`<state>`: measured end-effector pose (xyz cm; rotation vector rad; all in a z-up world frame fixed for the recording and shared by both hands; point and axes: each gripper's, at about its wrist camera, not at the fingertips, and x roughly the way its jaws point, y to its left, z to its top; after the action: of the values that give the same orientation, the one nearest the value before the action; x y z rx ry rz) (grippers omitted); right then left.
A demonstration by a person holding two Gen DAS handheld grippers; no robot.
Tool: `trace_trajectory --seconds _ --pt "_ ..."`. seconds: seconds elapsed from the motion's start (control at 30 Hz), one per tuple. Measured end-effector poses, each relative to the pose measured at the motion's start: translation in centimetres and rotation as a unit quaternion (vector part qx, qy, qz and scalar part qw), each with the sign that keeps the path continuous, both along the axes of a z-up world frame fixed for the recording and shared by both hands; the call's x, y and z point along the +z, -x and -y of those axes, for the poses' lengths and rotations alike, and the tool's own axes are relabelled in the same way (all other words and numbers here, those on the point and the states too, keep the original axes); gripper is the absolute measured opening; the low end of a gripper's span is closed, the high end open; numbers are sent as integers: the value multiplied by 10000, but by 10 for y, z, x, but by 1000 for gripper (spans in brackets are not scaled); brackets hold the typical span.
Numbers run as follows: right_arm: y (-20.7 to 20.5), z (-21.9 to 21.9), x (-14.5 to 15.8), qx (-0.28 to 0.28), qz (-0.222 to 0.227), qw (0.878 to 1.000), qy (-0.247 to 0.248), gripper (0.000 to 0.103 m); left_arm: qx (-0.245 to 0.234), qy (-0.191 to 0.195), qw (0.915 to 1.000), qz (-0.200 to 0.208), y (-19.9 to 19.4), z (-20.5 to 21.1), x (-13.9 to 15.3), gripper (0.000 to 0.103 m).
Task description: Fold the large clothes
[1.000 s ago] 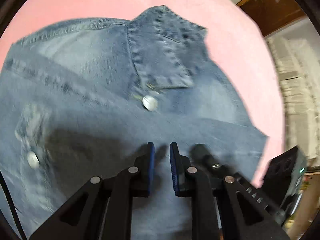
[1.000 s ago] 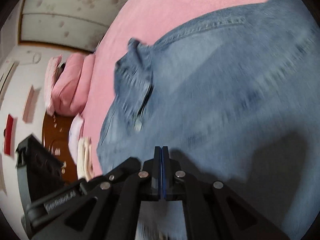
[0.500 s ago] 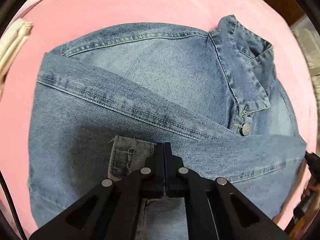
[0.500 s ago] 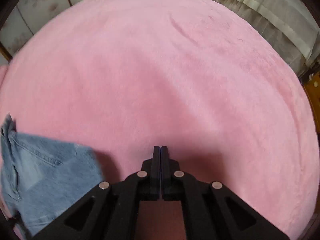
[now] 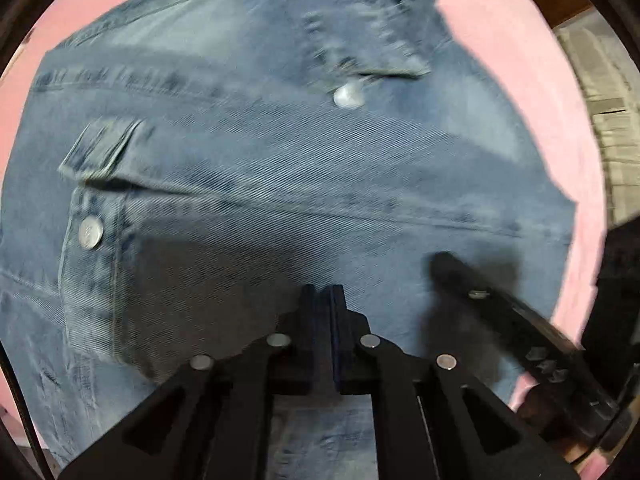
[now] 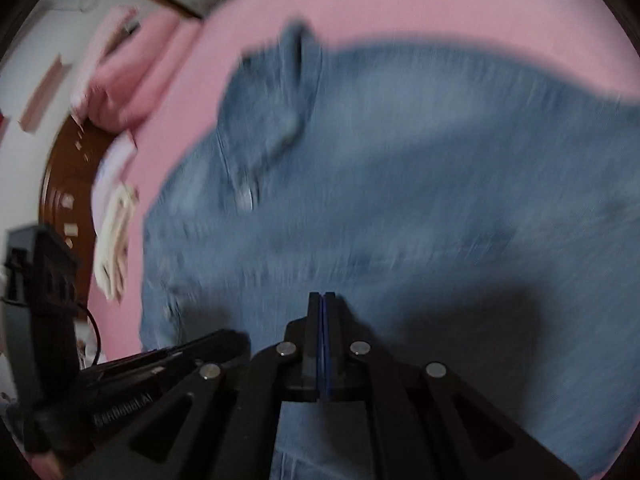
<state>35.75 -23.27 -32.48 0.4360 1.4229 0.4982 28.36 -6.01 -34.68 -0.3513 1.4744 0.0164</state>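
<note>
Across a pink bed cover (image 5: 520, 40) a denim jacket (image 5: 280, 184) is spread, its collar (image 5: 360, 28) on the far side. Just above the cloth the left gripper (image 5: 323, 300) is held with a narrow slit between its pads. The right gripper (image 6: 321, 308) is seen pressed together over the jacket's near part; whether cloth is pinched cannot be told. No containers are seen.

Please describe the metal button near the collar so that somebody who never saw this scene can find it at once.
A blue denim jacket lies spread on the pink plush bed cover. Follow its folded collar down to the collar point; the round silver metal button sits just below. The other silver button is far left, below a pocket flap.
</note>
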Motion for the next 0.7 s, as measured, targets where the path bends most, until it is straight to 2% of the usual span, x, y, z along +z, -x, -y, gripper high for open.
trace_trajectory --seconds 0.03,0.1,0.17,0.2,0.27,0.3,0.37,0.43,0.5,0.57,0.63,0.7 --pt "5 -2 1 14 44 10000 7 0 18 17 10000 -58 1 -8 -2 4" --pt "14 31 0 -54 92 9999 92 0 37 -245 9996 -102 3 -26 0 3" --pt "29 74 8 -222 173 9965 792 0 64 -716 9973 -136 6 -51 2 3" --pt "31 93 11 -370 162 9944 972 0 75 -922 9955 -187 7 -62 2 3" --pt "27 130 13 -658 99 9903 1220 0 54 -613 9980 -150 9 -75 3 1" --pt "27 144 17 -801 83 9841 1583 0 51 -508 9986 -154 8 -78 4 1" --pt "25 162 29 -1192 96 9700 2117 0 98 -490 9984 -273 7 -78 7 1" --pt "24 176 43 -1495 200 9642 2182 0 215 -573 9977 -295 13 -92 23 1" --pt "29 175 60 -1726 293 9721 1560 0 278 -492 9983 -153 16 -89 38 4" --pt "39 156 66 -1659 222 9831 736 0 272 -191 9994 -54 12 -66 43 4" --pt "50 132 62 -1506 -11 9886 -24 0 137 81 9998 -112 11 -41 40 4" --pt "68 94 46 -1388 -519 9866 -690 0 -79 163 9996 -220 12 -18 35 4"
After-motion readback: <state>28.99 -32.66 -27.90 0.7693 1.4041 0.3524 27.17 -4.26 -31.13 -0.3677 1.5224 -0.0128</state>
